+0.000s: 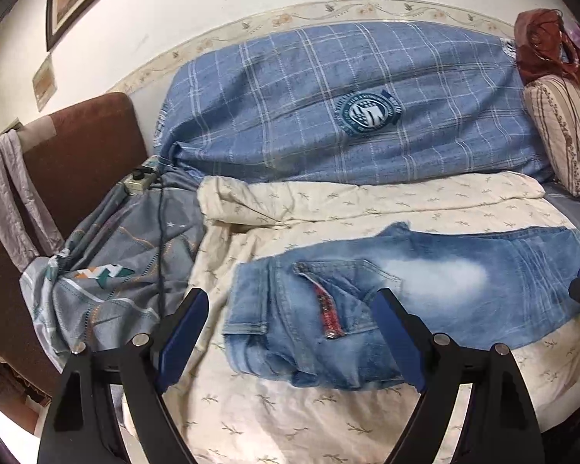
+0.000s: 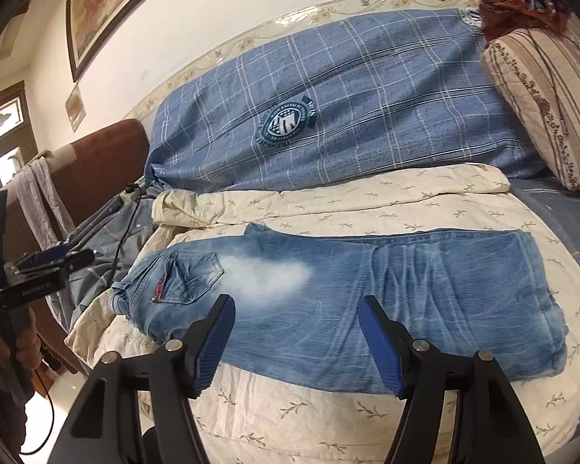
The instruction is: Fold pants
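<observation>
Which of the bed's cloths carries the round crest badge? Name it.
The blue checked blanket bundled along the wall. The cream leaf-print sheet under the jeans has no badge, nor does the grey sheet.

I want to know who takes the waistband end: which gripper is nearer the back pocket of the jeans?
Left. The left gripper hovers open right in front of the back pocket; the right gripper hovers open farther along the legs of the jeans.

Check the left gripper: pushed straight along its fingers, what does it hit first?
Probably the jeans, near the waistband and back pocket, lying on the cream sheet. The left gripper is open and empty; depth unclear.
</observation>
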{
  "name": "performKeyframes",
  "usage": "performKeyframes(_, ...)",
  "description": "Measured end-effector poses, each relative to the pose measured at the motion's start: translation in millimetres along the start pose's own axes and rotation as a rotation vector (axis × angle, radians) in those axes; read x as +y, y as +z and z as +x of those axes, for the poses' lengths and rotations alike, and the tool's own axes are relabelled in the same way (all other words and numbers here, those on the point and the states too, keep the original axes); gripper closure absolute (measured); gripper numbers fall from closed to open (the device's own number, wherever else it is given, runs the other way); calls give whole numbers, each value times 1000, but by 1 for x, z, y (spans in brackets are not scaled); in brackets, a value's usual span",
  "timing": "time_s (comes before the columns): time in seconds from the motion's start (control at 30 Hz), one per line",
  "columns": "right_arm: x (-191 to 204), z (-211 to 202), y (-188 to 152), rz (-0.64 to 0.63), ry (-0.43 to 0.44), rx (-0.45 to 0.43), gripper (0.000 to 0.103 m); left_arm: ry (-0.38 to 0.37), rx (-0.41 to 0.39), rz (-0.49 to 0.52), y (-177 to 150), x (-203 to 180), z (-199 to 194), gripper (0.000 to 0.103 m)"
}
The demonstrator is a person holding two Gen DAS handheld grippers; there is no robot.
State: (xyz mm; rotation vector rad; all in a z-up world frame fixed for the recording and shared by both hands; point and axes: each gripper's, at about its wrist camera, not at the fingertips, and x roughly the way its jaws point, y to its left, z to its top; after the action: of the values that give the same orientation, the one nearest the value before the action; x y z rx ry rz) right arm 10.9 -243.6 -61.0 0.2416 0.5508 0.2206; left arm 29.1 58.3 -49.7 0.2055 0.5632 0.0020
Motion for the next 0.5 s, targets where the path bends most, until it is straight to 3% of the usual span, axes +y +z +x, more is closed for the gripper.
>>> performKeyframes(0.5,36,40,-4,-69,38,74,33,61,-20,-72,2,46,-5,16)
